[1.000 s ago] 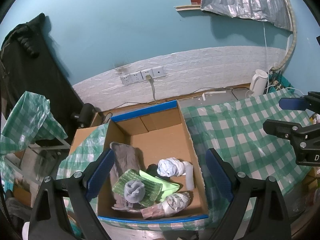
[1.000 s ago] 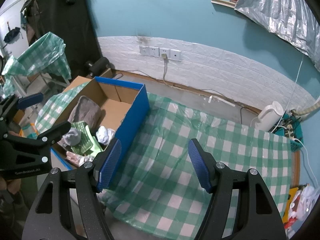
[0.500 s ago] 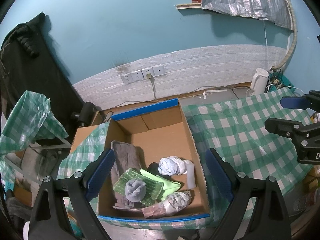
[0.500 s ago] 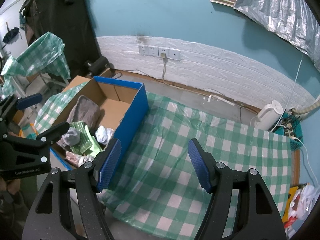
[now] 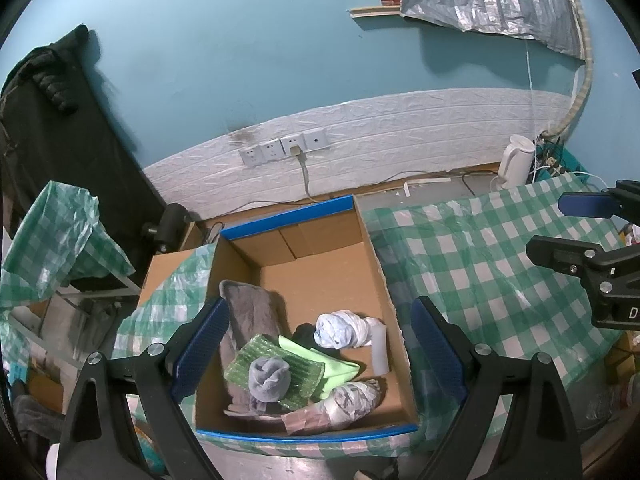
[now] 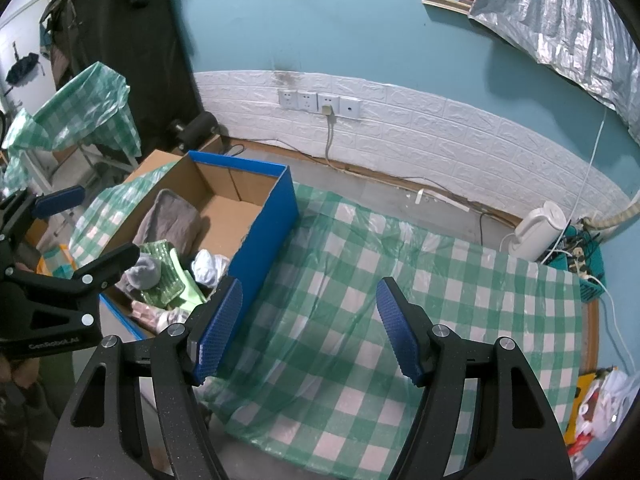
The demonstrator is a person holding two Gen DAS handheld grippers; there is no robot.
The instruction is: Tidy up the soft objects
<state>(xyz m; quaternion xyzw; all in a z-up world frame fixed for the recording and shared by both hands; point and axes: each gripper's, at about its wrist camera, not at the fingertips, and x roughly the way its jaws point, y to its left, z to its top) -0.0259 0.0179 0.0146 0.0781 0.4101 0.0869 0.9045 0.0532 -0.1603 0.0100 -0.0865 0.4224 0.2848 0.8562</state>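
Observation:
A blue-edged cardboard box stands left of the checked table and also shows in the right wrist view. In it lie soft things: a grey towel, a green ribbed cloth with a grey sock ball on it, a light green cloth, a white-blue bundle, a white roll and a grey-pink bundle. My left gripper hangs open and empty above the box. My right gripper is open and empty above the green-checked tablecloth.
A white kettle and cables sit at the table's far right. Wall sockets with a plugged cord are behind. A dark coat and a checked plastic sheet hang at the left. A bag lies at right.
The views have shifted only slightly. Both grippers stay open and empty, and the things in the box have not moved.

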